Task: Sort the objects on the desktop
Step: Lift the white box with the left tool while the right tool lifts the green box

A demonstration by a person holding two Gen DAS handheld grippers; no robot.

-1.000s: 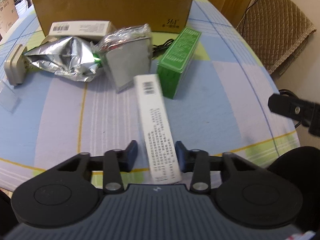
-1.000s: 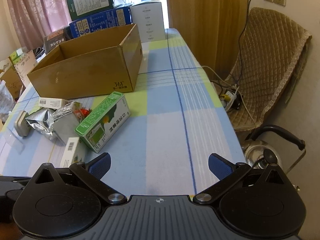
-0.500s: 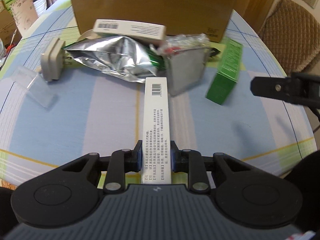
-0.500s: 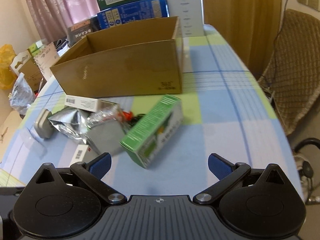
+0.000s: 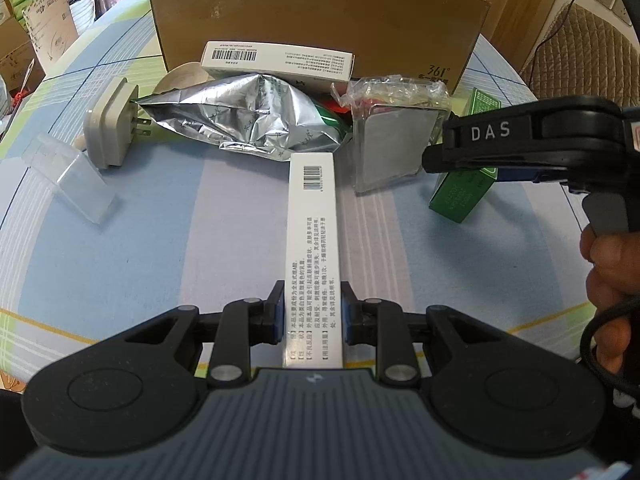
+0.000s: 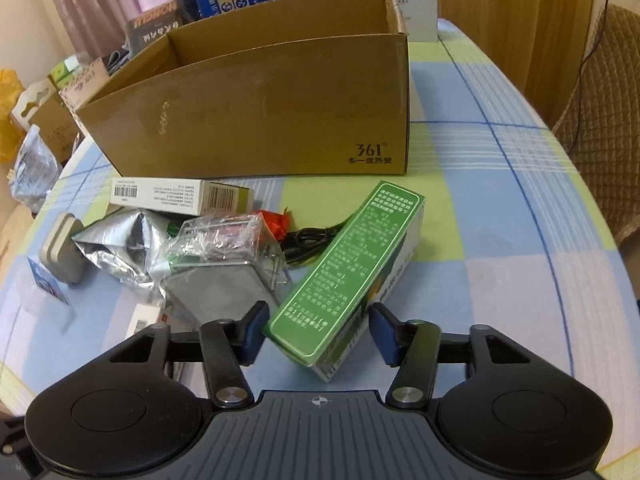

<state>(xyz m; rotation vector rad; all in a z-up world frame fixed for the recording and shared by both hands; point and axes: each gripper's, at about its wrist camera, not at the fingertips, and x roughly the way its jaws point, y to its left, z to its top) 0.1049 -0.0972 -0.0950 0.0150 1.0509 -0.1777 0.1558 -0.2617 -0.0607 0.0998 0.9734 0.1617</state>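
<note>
The left claw (image 5: 312,316) is closed on the near end of a long white box (image 5: 314,248), which lies on the bench (image 5: 160,240). The right claw (image 6: 316,330) is open around the green box (image 6: 344,268), pads not touching. A cable (image 6: 308,240) is half hidden behind the green box, before the cardboard box (image 6: 260,112).

Soft even daylight, sharp focus, fisheye bending at dark corners
</note>
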